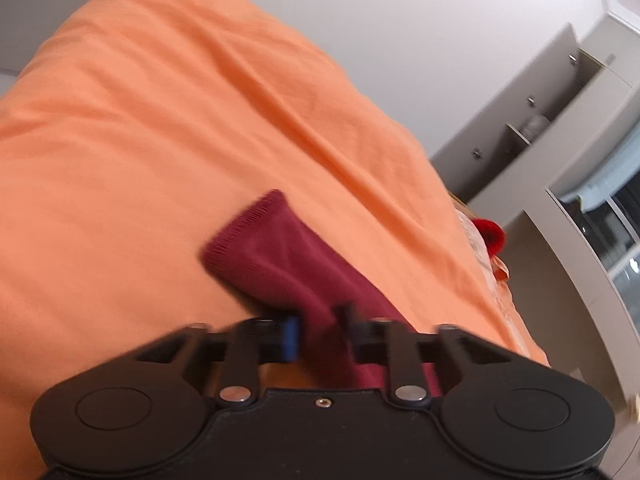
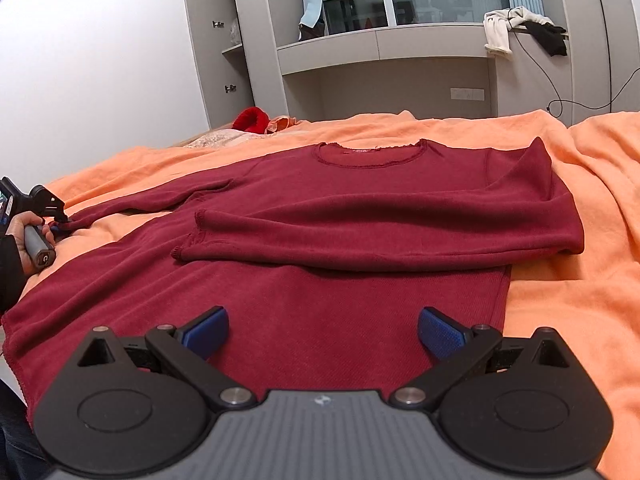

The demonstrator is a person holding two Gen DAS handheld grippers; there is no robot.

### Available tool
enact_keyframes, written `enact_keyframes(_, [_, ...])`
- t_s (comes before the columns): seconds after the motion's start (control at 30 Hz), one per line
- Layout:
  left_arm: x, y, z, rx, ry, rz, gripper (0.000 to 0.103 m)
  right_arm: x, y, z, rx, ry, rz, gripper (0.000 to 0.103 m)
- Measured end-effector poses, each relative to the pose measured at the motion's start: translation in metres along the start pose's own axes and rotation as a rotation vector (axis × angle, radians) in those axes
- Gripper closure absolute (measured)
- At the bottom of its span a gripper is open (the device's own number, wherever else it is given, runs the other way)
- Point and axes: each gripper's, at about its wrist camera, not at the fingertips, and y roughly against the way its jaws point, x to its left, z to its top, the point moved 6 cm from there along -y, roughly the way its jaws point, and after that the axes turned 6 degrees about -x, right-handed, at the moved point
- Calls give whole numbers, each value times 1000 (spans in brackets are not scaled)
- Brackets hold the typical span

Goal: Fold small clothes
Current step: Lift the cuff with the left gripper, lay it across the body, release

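Observation:
A dark red long-sleeved top [image 2: 360, 300] lies flat on the orange blanket [image 2: 560, 300], neckline away from me. One sleeve [image 2: 400, 232] is folded across the chest. The other sleeve [image 2: 160, 200] stretches out to the left. My left gripper [image 2: 56, 226], held in a hand, pinches that sleeve near its cuff. In the left wrist view the sleeve [image 1: 264, 248] runs between the nearly closed fingers of the left gripper [image 1: 320, 320], its ribbed cuff lying beyond them. My right gripper [image 2: 322, 332] hovers open over the top's lower part, nothing between its blue pads [image 2: 440, 332].
The blanket [image 1: 160, 120] covers a bed and bunches into folds at the right. A bright red item [image 2: 250, 118] lies at the bed's far left edge. Grey cabinets [image 2: 224, 40], a window ledge with clothes [image 2: 520, 28] and a hanging cable [image 2: 560, 104] stand behind.

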Motion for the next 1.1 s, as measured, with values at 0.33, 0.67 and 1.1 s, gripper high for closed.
enact_keyframes(0.33, [-49,38,20,-114,-70,-205,96,3,6,2,-24,12,-9,0])
enact_keyframes(0.67, [-182,162,-37,-125,-391,-714,95,-2,16,6,-85,-16,-30,0])
enact_keyframes(1.1, [-227,271,-241,48,-886,-1108,95,-51,43,24,-190,-121,-226,0])
